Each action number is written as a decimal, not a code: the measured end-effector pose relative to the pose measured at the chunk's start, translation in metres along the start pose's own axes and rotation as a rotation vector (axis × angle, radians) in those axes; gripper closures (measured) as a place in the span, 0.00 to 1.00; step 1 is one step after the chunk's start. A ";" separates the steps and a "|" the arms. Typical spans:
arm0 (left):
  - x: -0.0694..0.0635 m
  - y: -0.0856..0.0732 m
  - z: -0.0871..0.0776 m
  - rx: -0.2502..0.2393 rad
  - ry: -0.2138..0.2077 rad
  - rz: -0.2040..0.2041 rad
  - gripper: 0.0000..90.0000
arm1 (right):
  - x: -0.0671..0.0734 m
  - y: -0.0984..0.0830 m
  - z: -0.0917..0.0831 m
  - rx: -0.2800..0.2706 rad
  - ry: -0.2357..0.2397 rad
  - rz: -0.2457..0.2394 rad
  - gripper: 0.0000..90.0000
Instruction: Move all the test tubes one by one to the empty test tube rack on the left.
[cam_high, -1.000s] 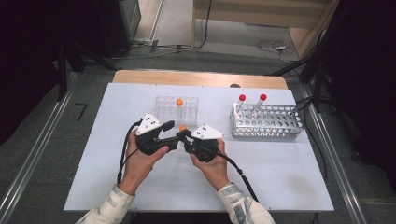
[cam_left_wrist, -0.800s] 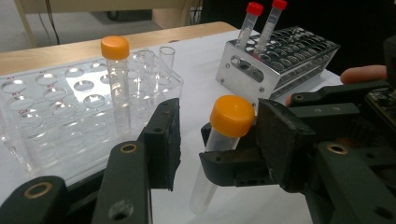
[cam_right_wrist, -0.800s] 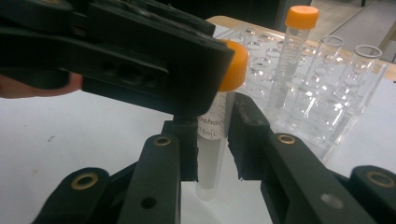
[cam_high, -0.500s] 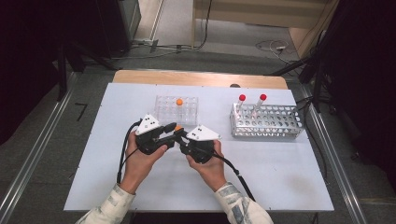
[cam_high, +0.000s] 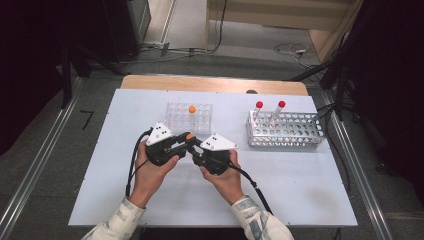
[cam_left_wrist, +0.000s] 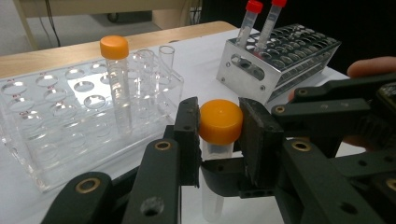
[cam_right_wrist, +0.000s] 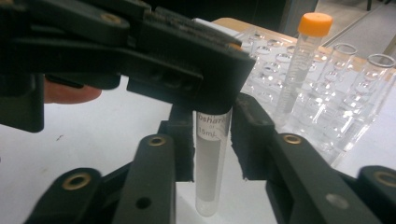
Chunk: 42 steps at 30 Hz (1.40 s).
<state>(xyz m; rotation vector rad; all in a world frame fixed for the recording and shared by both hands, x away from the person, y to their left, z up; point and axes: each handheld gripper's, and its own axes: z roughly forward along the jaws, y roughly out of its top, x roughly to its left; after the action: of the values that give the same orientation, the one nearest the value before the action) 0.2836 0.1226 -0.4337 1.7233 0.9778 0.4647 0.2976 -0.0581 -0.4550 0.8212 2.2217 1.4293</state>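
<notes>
The tube (cam_right_wrist: 211, 158) stands upright, its long axis vertical, with the orange cap (cam_left_wrist: 221, 121) at the top and the rounded clear bottom pointing down toward the white surface (cam_high: 300, 185). It is held above the surface near the middle, in front of the clear rack (cam_high: 189, 117), between the two grippers, which meet tip to tip in the high view.

The left gripper (cam_left_wrist: 219, 135) comes in level at the top of the tube. Its jaws have just been closing, and they now stand narrow with a pad pressed on each side of the orange cap, so the cap sits squarely between its fingertips.

The right gripper (cam_right_wrist: 212, 140) is lower down, its jaws on either side of the clear body just below the printed label. Its jaws have just been opening; in the right gripper view a narrow gap shows between the tube and the pad on each side, so the tube stands between them without being squeezed. The left gripper's jaw lies across the top of that view, over the tube.

Another orange-capped tube (cam_left_wrist: 117, 79) stands upright in the clear rack behind. To the right, a metal rack (cam_high: 286, 130) holds two red-capped tubes (cam_high: 270, 112), leaning slightly.
</notes>
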 end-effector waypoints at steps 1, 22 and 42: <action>0.000 0.000 0.000 -0.002 -0.001 -0.002 0.78 | -0.001 0.000 -0.001 0.001 0.004 0.009 0.67; 0.019 0.035 -0.006 -0.016 0.079 -0.010 0.78 | -0.050 -0.012 -0.055 0.019 -0.113 0.048 0.31; 0.053 0.086 0.017 -0.031 0.186 -0.024 0.78 | -0.095 -0.037 -0.094 0.010 -0.195 0.148 0.26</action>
<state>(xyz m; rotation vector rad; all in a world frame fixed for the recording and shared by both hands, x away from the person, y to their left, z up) 0.3599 0.1446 -0.3692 1.6604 1.1158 0.6299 0.3047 -0.1965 -0.4495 1.0992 2.0594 1.3400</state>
